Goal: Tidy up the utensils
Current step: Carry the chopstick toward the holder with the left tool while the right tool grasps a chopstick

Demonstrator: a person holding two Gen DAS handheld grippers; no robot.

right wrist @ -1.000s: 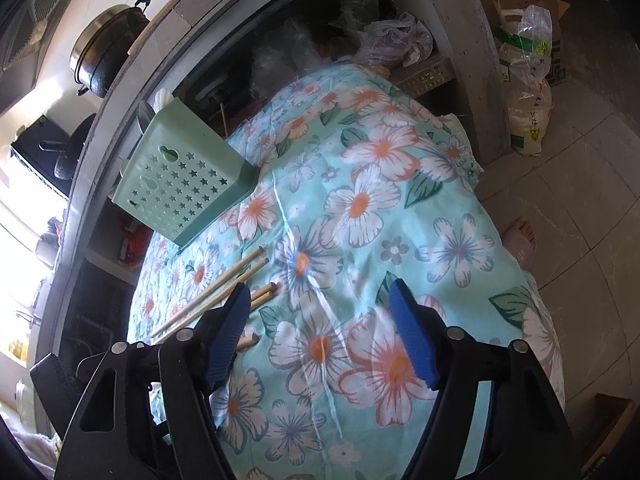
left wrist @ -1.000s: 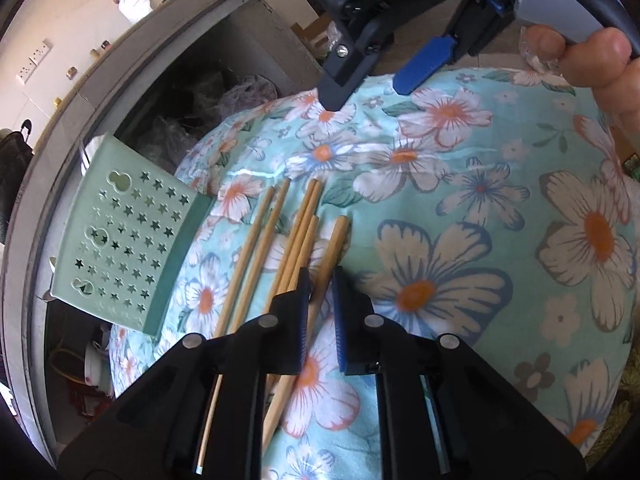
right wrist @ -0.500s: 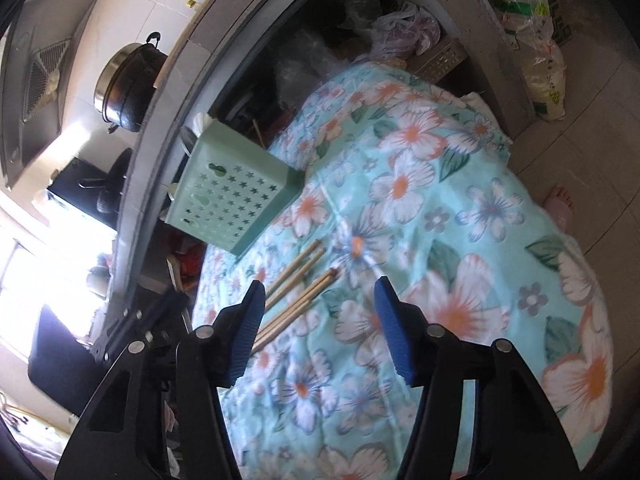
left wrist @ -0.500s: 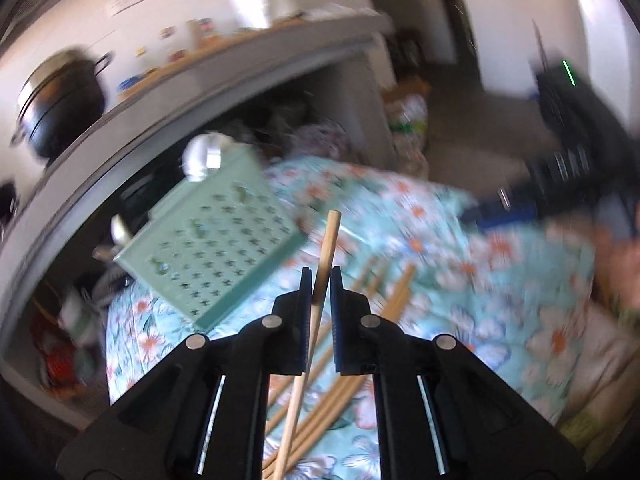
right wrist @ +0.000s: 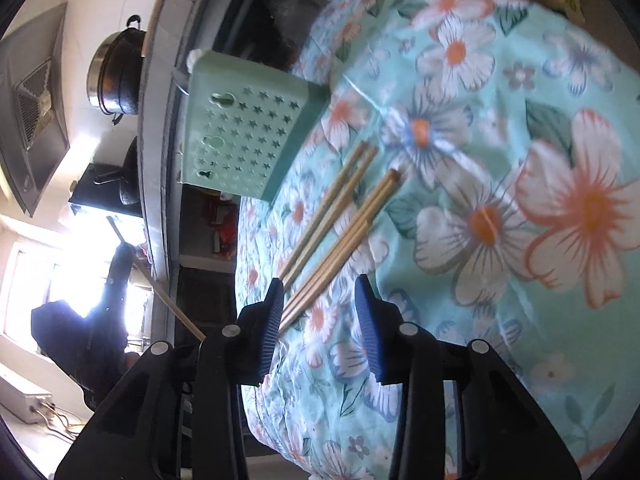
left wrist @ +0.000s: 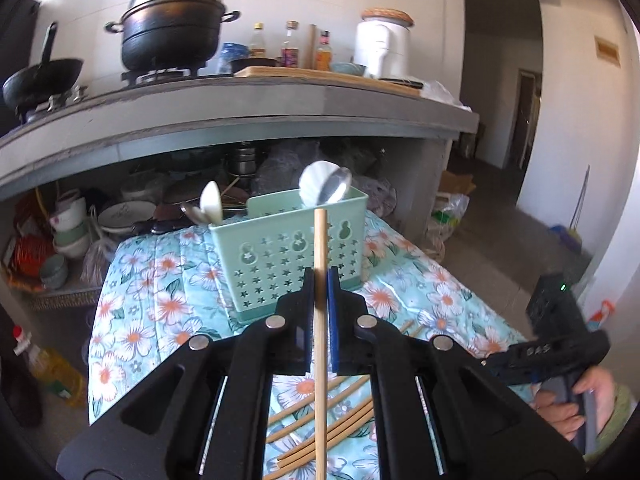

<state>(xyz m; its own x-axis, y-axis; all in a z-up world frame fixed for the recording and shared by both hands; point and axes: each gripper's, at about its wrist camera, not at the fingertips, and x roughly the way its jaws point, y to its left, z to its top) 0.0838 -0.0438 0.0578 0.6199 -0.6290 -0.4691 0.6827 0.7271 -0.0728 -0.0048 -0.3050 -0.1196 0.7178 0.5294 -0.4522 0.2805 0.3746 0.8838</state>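
The left gripper (left wrist: 320, 280) was clamped on a single bamboo chopstick (left wrist: 319, 320), which stood upright at the centre of the left wrist view, its tip level with the rim of the mint-green utensil holder (left wrist: 280, 252) just behind it. White spoons (left wrist: 320, 188) rose from the holder, which stood on a floral-covered table (left wrist: 152, 280).

In the right wrist view, the right gripper (right wrist: 318, 304) had its jaws apart, having just been closing, with the near ends of the loose chopsticks (right wrist: 340, 224) lying on the cloth between them; the pads did not yet press on the sticks. The holder appeared at upper left of that frame, near the chopsticks' far ends.

A hand (left wrist: 580, 404) held the right gripper's handle at lower right of the left wrist view. A black pot (left wrist: 172, 28) sat on the stove at the upper left.
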